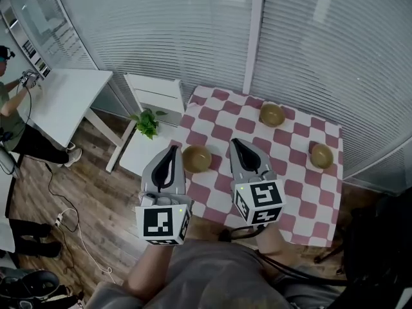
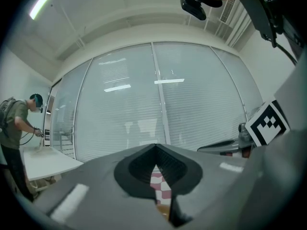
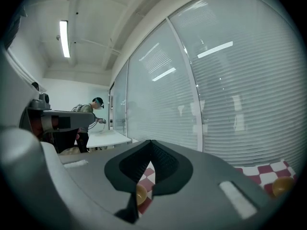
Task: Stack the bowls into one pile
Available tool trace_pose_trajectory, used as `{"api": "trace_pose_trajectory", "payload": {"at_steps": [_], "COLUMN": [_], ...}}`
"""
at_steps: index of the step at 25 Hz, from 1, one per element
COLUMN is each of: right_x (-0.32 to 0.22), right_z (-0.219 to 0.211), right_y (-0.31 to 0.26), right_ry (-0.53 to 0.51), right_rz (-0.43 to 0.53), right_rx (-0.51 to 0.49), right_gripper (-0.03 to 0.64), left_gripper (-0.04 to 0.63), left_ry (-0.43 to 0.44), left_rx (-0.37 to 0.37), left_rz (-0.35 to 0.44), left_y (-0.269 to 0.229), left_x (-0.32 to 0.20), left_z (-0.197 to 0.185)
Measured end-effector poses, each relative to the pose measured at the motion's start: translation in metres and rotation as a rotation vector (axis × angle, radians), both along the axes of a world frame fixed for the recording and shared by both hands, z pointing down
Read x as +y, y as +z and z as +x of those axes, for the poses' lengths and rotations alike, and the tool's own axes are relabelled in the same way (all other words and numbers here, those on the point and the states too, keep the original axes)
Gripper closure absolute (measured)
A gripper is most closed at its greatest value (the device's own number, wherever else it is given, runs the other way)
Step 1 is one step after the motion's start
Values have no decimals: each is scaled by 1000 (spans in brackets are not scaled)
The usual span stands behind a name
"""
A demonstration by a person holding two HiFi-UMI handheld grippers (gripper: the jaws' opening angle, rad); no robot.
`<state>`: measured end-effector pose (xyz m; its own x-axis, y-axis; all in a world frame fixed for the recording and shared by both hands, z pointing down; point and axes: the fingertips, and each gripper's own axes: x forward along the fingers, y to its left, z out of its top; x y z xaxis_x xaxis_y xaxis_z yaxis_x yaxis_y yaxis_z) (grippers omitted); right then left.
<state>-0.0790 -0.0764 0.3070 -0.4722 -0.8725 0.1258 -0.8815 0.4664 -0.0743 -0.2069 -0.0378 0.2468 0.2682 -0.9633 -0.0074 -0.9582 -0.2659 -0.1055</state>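
A person [image 1: 13,108] stands at a white desk [image 1: 64,98] in the upper left of the head view, and a plant [image 1: 147,122] sits centre-left. The left gripper [image 1: 172,152] hangs over the left edge of the checked table [image 1: 302,205], jaws together and empty. A bowl [image 1: 197,159] lies just right of it. The right gripper [image 1: 237,144] is at centre, its jaws likewise together on nothing. A second bowl [image 1: 272,114] sits upper centre-right and a third bowl [image 1: 322,155] near the right edge, all well apart.

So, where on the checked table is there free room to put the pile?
The checked table is bare in the middle, between the left bowl, the far bowl and the right bowl, and toward the near right corner. The left side is crowded: the left gripper and right gripper flank the left bowl.
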Motion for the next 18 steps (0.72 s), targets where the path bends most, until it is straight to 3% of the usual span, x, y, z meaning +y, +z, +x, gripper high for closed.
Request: {"api": "trace_pose_trajectory", "payload": {"at_steps": [9,18], "right_x": [-33,-61], "right_z": [-22,-46], "right_y": [30,128], "right_ry": [-18,-29], "right_rz": [-77,-316], "right_rx": [34,94], "right_gripper": [591,589], "left_gripper": [595,595], "left_ry": [-16,21], "left_rx": [22,54], "left_rz": [-60,-197], "left_y": [16,74], "left_x": [-36,-88], "left_z": [-20,-34]}}
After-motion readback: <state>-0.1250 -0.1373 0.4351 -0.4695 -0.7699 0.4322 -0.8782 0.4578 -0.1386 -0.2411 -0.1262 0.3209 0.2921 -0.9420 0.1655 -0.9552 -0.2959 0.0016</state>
